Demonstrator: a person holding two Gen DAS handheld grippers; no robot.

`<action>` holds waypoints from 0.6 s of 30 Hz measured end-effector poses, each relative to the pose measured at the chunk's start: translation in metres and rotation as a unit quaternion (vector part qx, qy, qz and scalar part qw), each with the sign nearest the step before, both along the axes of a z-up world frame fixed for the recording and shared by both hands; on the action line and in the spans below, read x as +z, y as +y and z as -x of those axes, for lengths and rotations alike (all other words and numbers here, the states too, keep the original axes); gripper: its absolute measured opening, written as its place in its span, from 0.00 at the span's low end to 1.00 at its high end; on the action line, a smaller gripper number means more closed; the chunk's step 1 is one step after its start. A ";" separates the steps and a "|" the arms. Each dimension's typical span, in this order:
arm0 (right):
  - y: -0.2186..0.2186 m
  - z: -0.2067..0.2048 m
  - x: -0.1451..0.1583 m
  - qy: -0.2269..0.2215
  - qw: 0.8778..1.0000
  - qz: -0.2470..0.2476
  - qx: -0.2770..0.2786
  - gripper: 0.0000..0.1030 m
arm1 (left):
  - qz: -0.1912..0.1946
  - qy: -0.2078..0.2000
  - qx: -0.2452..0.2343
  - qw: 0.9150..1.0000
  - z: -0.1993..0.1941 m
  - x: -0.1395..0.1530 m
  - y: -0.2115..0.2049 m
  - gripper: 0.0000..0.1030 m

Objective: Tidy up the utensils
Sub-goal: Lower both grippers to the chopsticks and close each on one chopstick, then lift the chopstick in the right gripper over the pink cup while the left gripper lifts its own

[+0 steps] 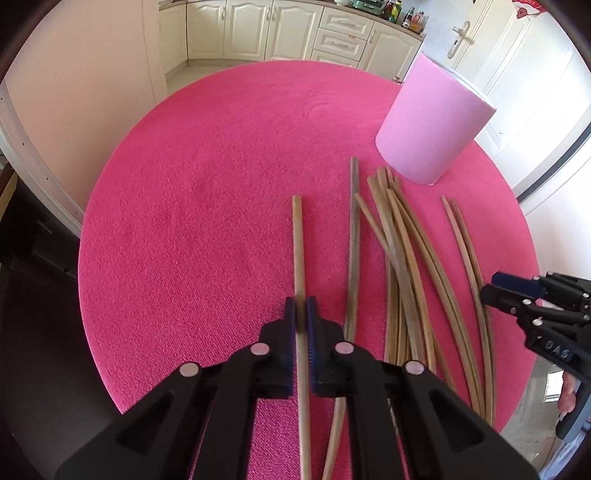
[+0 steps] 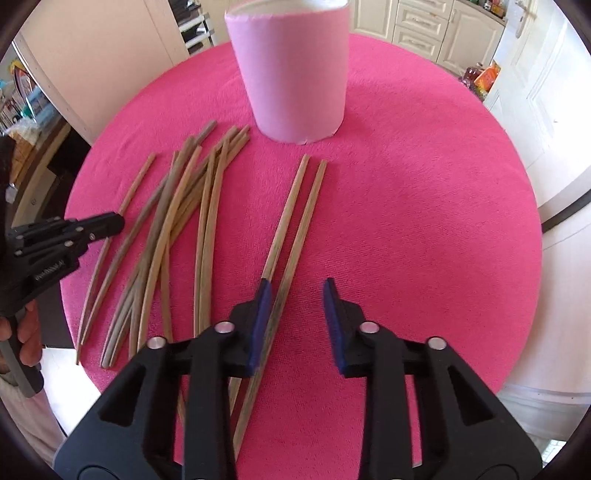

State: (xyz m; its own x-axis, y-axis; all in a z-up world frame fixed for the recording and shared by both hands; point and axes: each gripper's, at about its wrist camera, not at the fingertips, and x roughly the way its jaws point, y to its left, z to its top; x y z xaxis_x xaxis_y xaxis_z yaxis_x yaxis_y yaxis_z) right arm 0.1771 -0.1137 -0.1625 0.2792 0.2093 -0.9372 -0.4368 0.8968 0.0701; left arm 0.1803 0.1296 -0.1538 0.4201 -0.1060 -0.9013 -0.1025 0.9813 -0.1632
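Note:
My left gripper (image 1: 301,312) is shut on one wooden chopstick (image 1: 297,240) that points away along the pink table (image 1: 184,221). Several loose chopsticks (image 1: 402,258) lie in a pile to its right, in front of a pink cylindrical holder (image 1: 432,122). My right gripper (image 2: 297,295) is open above a separate pair of chopsticks (image 2: 295,214) lying side by side; its left finger sits over them. The pile (image 2: 177,221) lies to its left, and the holder (image 2: 291,70) stands beyond. The left gripper also shows in the right wrist view (image 2: 107,225).
The round table is covered with a pink cloth and its edge (image 2: 532,258) curves close on the right. White kitchen cabinets (image 1: 277,29) and a door (image 1: 461,37) stand beyond the table.

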 end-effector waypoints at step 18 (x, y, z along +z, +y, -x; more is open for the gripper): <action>-0.020 0.006 0.027 -0.043 0.996 -0.083 -0.005 0.05 | -0.004 -0.094 0.005 0.996 0.019 0.043 -0.026 0.06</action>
